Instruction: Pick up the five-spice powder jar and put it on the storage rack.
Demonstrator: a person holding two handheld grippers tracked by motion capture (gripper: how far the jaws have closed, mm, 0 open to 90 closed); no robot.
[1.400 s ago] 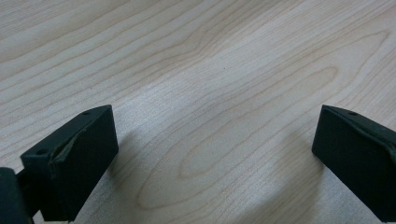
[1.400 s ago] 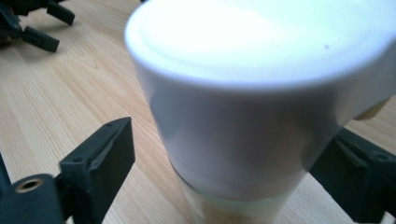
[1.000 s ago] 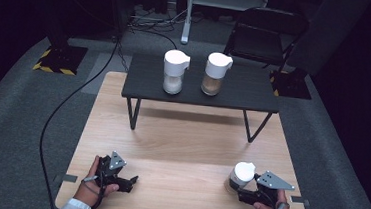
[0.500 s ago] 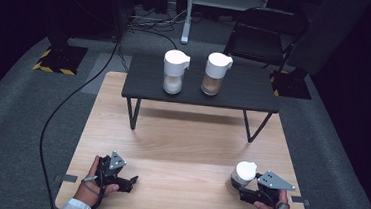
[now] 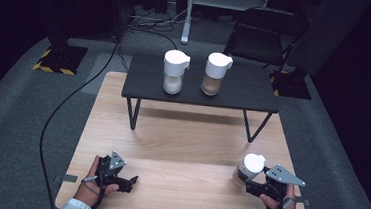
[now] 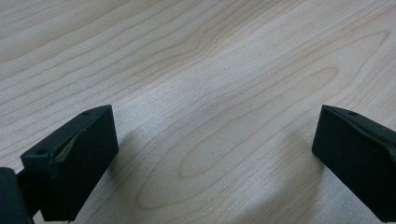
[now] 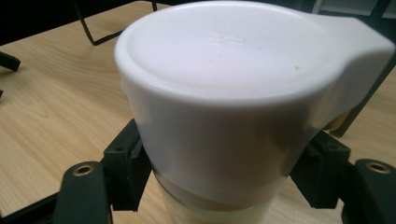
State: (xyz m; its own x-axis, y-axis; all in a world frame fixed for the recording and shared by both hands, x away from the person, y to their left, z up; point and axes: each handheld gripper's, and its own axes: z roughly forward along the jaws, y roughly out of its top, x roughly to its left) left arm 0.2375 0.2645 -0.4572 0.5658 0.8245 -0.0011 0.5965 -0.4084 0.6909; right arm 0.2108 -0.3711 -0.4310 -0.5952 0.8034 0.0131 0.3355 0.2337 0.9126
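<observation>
A glass jar (image 5: pixel 250 168) with a white spouted lid stands at the near right of the wooden table (image 5: pixel 186 134). My right gripper (image 5: pixel 241 180) is shut on it, and in the right gripper view the jar (image 7: pixel 224 93) sits between the black fingers (image 7: pixel 125 173), which press its body just under the lid. The pale contents show below the lid. My left gripper (image 5: pixel 129 182) rests at the near left, held in a hand. Its jaws stand wide open over bare wood in the left gripper view (image 6: pixel 210 158), with nothing between them.
A low black table (image 5: pixel 247 89) stands on the far half of the wooden table. On it are two more white-lidded jars, one with white contents (image 5: pixel 174 72) and one with brown contents (image 5: pixel 215 74). A black cable (image 5: pixel 68 105) trails off to the left.
The right gripper and its jar have shifted very slightly. The left gripper has stayed where it was.
</observation>
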